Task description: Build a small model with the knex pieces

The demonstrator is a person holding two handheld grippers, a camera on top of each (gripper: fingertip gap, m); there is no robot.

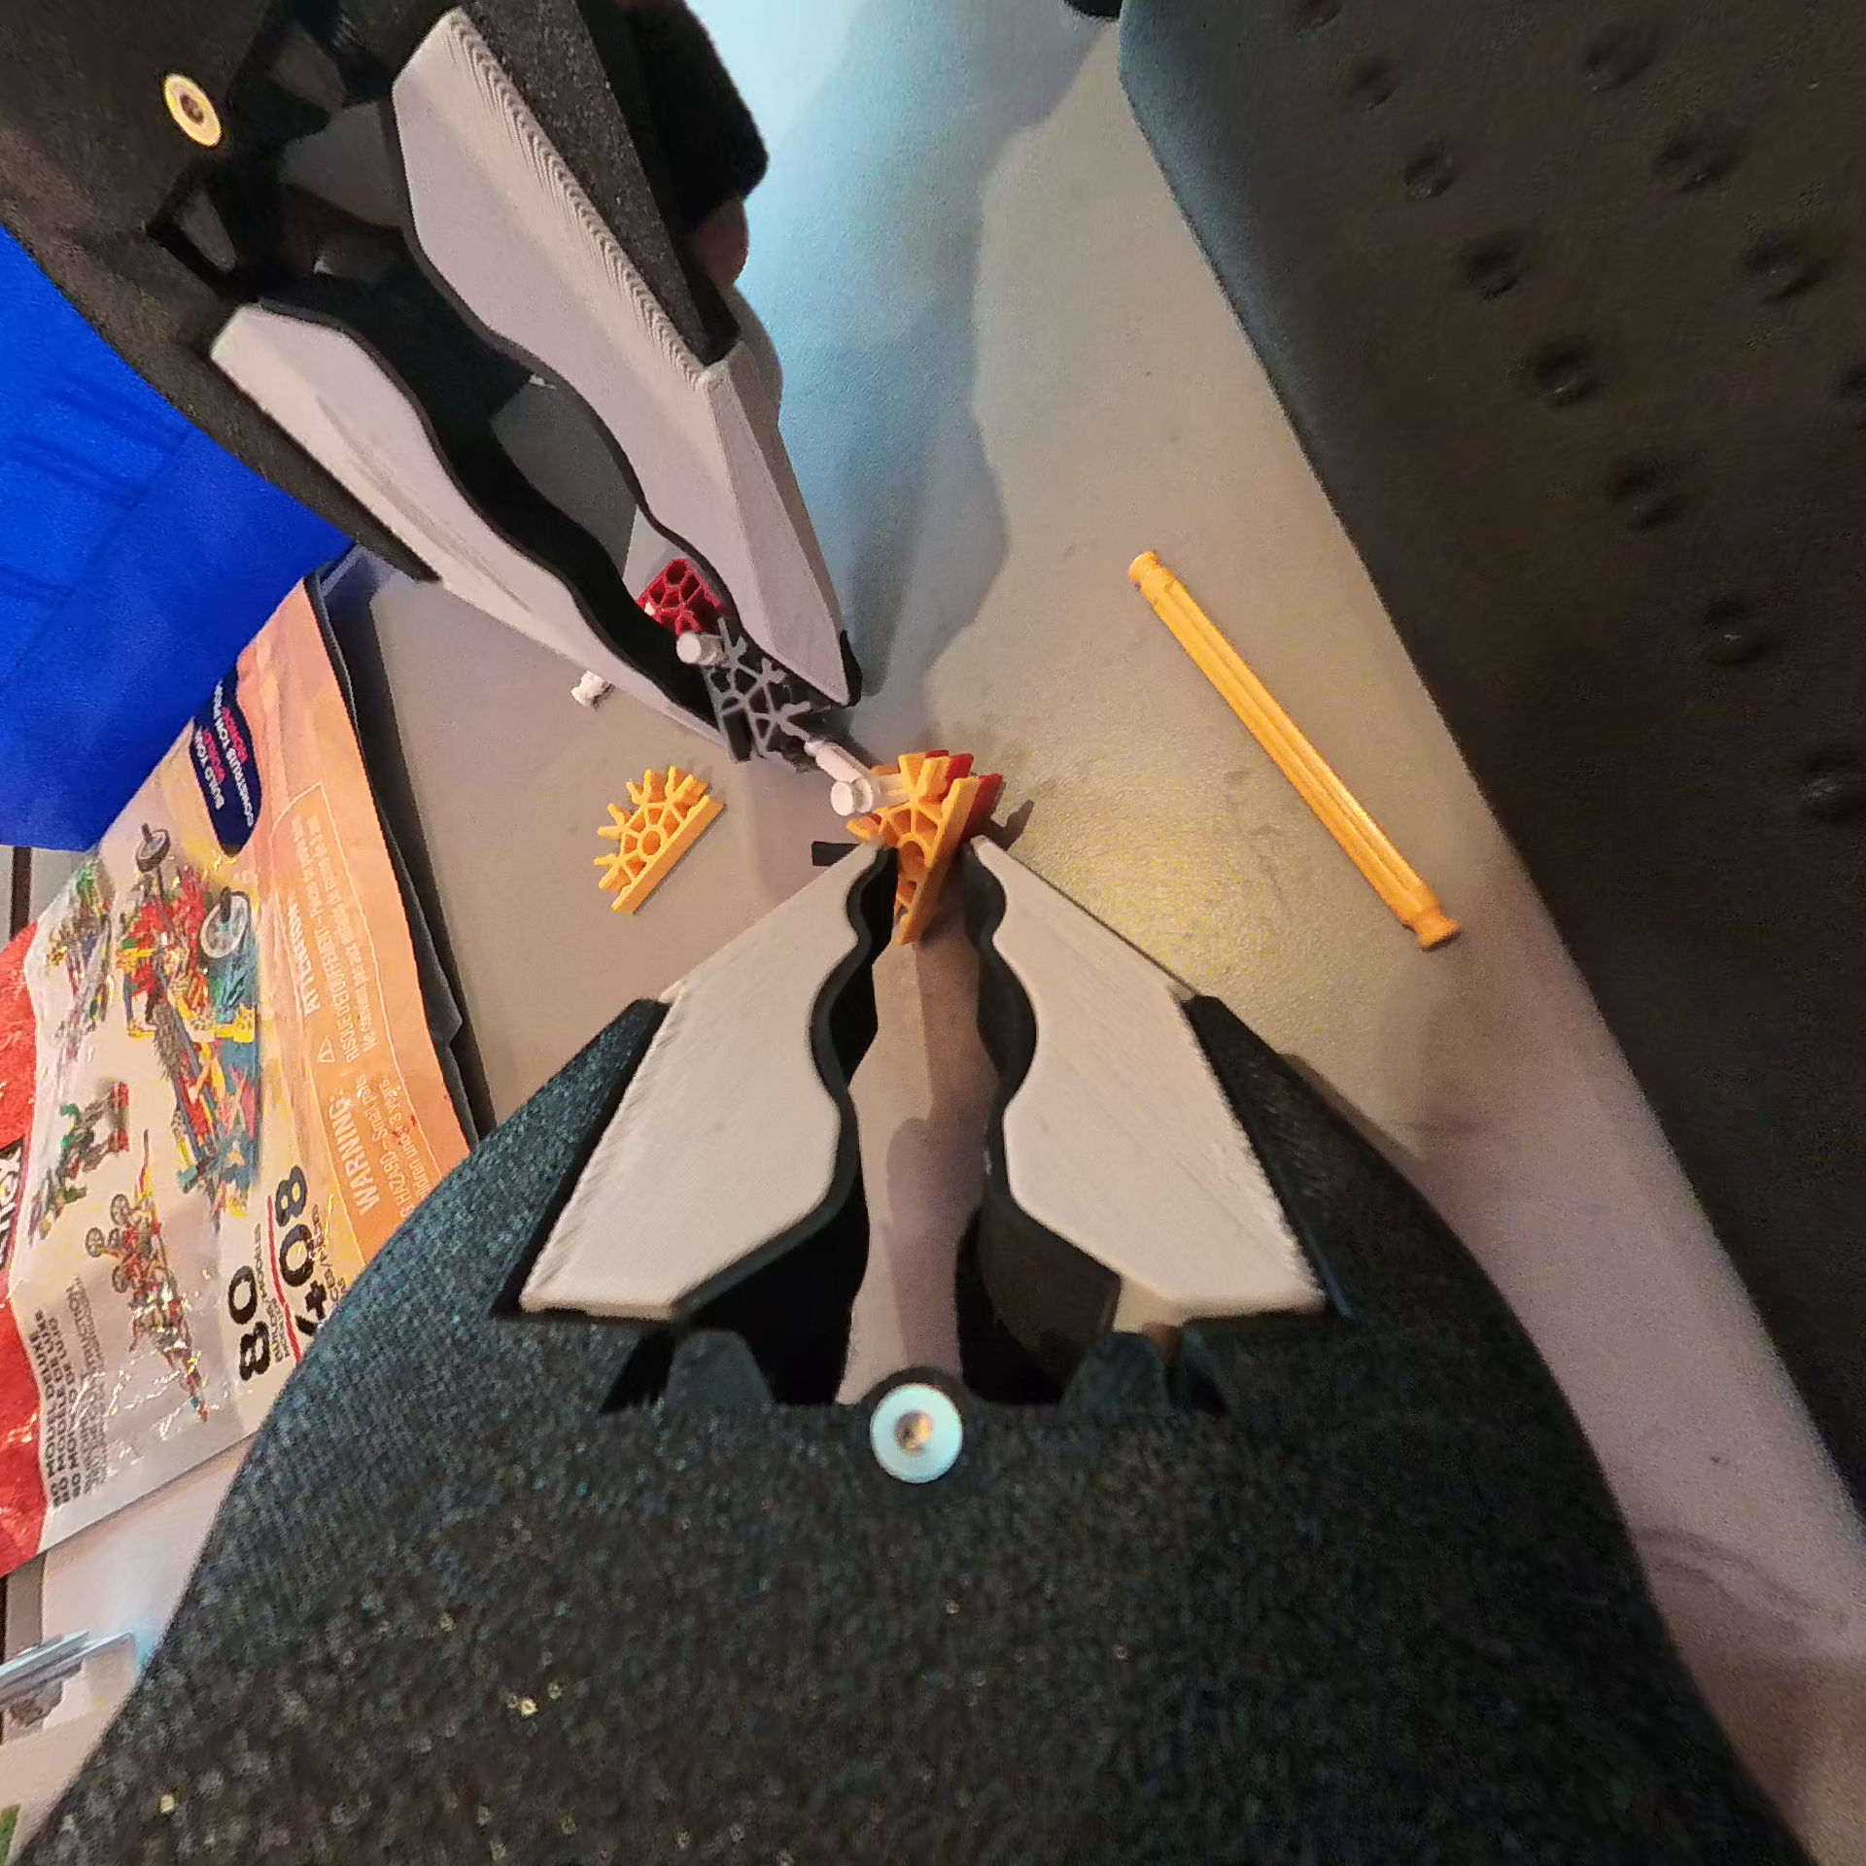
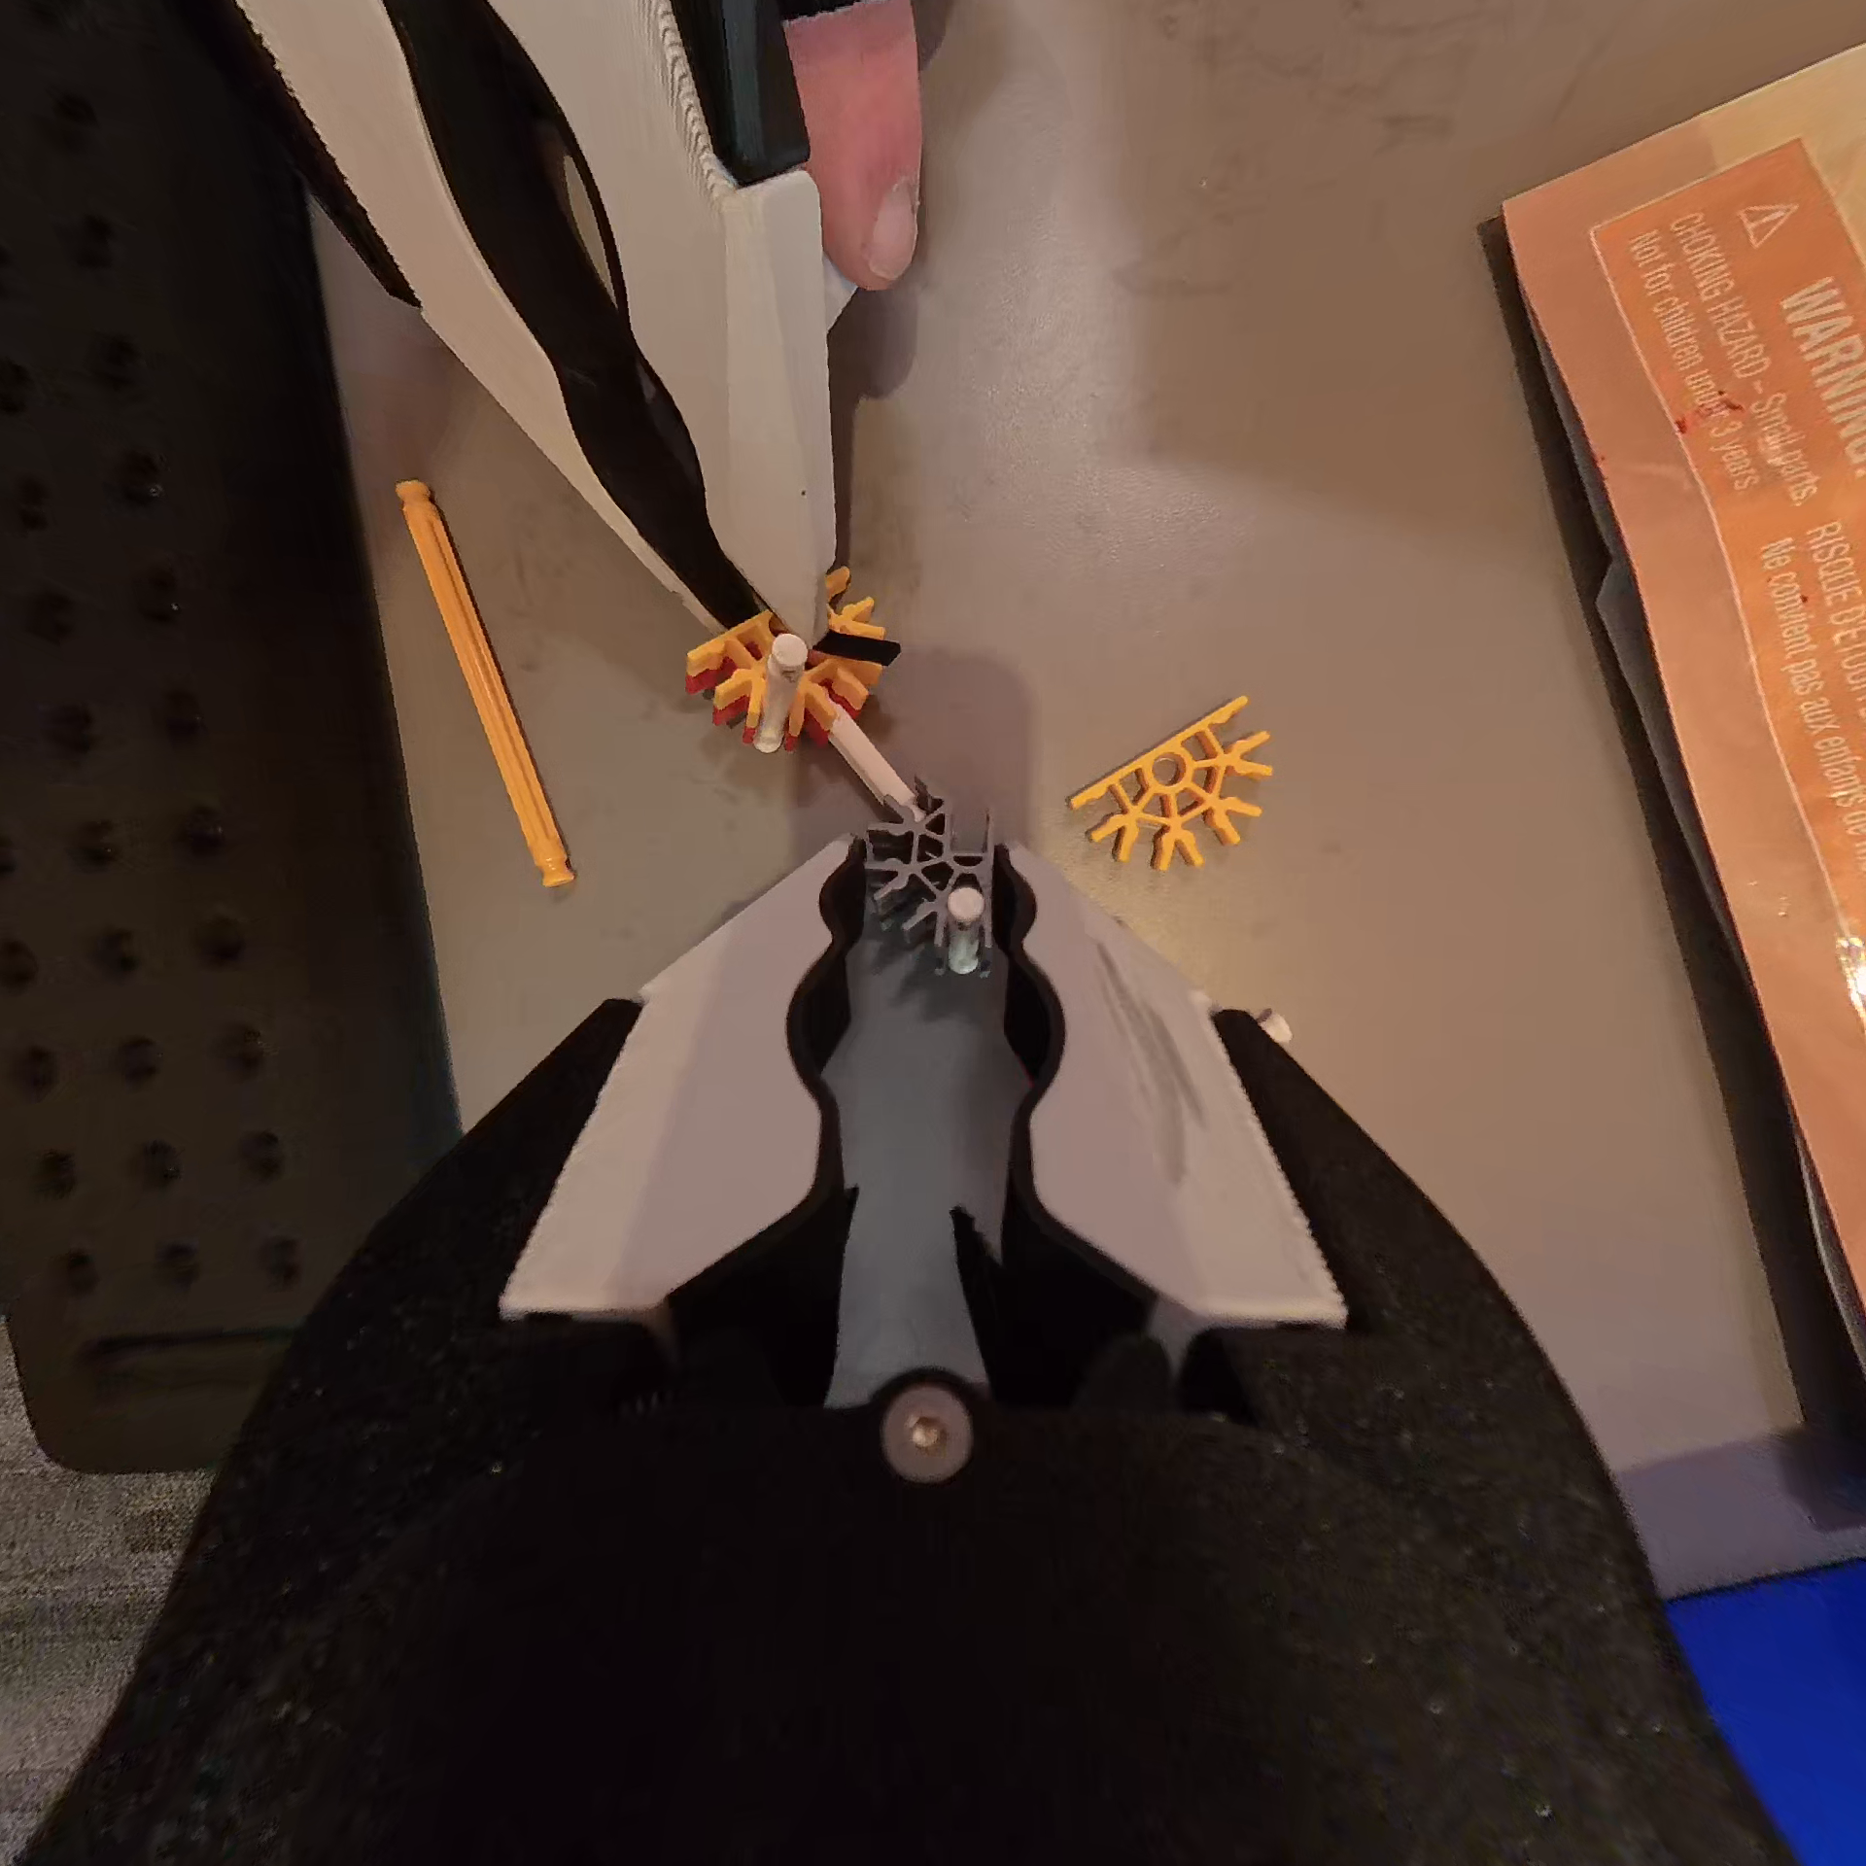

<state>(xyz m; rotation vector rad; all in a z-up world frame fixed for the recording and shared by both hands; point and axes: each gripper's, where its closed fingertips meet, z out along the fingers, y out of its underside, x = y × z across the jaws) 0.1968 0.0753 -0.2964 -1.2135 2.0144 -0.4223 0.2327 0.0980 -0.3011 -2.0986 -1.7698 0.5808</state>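
Observation:
My left gripper [image 1: 924, 858] is shut on a stack of yellow and red fan-shaped connectors [image 1: 924, 808], which also shows in the right wrist view [image 2: 778, 682]. My right gripper [image 2: 934, 858] is shut on a grey connector [image 2: 924, 858] that carries short white rods. It also shows in the left wrist view [image 1: 762, 707], with a dark red connector [image 1: 682, 596] behind it. A white rod [image 2: 868, 762] runs from the grey connector to the yellow and red stack, so the two grippers meet tip to tip just above the grey table.
A loose yellow fan connector [image 1: 656, 838] [image 2: 1176, 798] and a long yellow rod [image 1: 1292, 747] [image 2: 485, 682] lie on the table [image 2: 1262, 505]. A toy bag with orange print [image 1: 202, 1060] [image 2: 1706, 606] lies at one side. A black perforated surface [image 1: 1616, 404] [image 2: 151, 707] borders the other. A person's fingertip [image 2: 868, 151] rests by the left gripper. The gap from one gripper's tips to the other's is roughly 5 centimetres.

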